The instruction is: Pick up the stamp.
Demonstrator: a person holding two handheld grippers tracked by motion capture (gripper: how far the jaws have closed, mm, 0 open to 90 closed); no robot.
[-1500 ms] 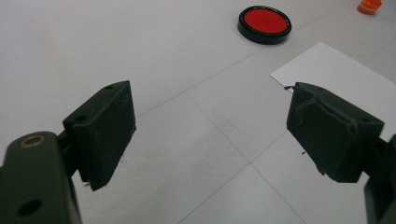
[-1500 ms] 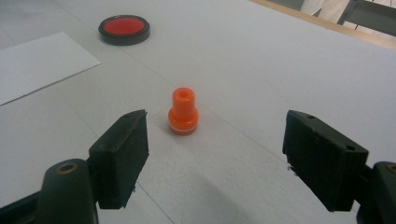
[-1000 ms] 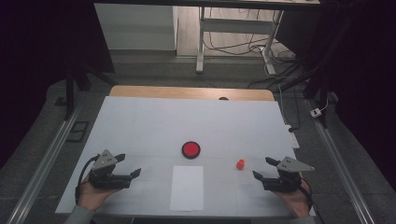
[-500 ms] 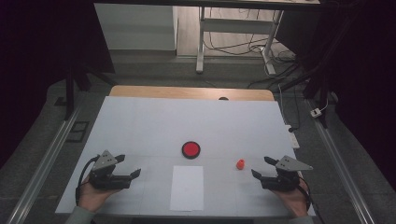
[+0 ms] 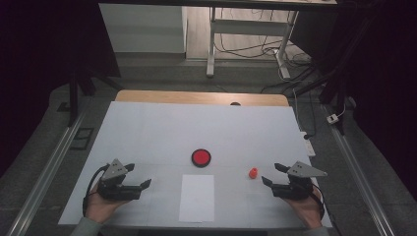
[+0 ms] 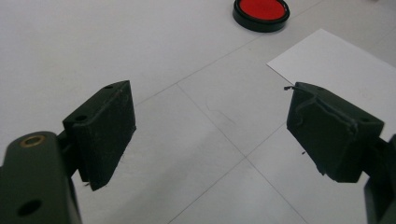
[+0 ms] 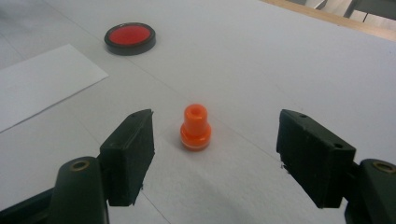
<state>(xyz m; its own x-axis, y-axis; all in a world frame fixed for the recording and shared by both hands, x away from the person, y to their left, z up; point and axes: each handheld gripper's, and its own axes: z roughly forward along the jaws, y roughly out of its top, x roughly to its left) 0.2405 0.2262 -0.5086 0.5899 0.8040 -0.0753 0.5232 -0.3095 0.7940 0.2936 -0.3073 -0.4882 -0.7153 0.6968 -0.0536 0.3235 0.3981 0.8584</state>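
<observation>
White-covered bench [image 5: 162, 128] in a dark room (cables on the floor beyond); orange peg [image 5: 253, 172] stands right of the red disc [image 5: 200, 157], just ahead of the right claw [image 5: 272, 174], whose jaws, wide and holding nothing, have just been closing slightly; left claw [image 5: 137, 176] gapes empty, left of the disc.

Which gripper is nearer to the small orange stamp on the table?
Right. The right gripper sits just beside the orange stamp, jaws open and aimed at it. The left gripper rests far across the table, beyond the white sheet.

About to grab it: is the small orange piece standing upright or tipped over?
Upright. The orange piece stands on its wider base with its holed top facing up, apart from both pads of the open right claw.
</observation>
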